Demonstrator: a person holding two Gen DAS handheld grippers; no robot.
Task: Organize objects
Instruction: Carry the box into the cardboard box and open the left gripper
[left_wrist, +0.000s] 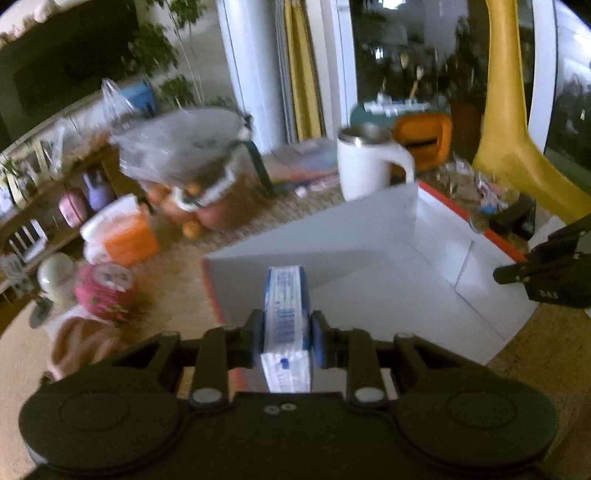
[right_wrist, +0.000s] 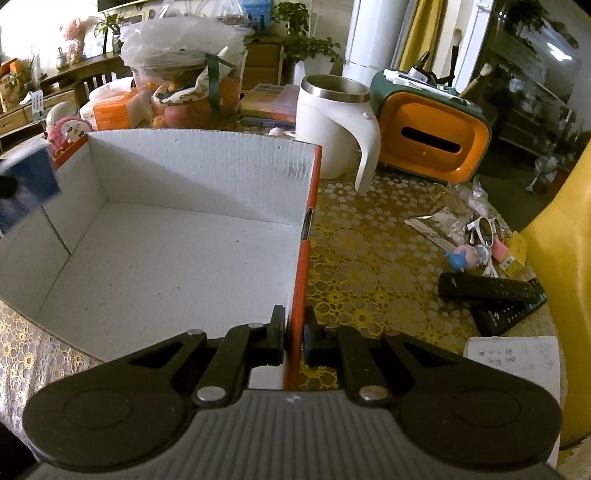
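**Left wrist view: tissue pack held above the white box**

Left wrist view shows the left gripper (left_wrist: 287, 334) tilted downward over the near wall of the cardboard box (left_wrist: 369, 266). Its blue pads press on both sides of a small tissue pack (left_wrist: 286, 317), so the jaws stand narrow and hold it. The pack stands on its edge between the fingers, above the box interior, not touching the floor of the box.

The box is the largest thing: white inside, orange-red on the outside edges, open at the top, with nothing lying on the part of the floor that shows. It sits on a table (right_wrist: 369, 251) with a patterned yellow cloth.

In the right wrist view the right gripper (right_wrist: 294, 341) also points downward. Its jaws are closed on the right wall of the box, one finger inside and one outside.

The tissue pack is white with blue print and blue sides. In the right wrist view it appears blurred at the left edge (right_wrist: 27, 184), over the left side of the box.

Behind the box stands a white mug (right_wrist: 332, 125).
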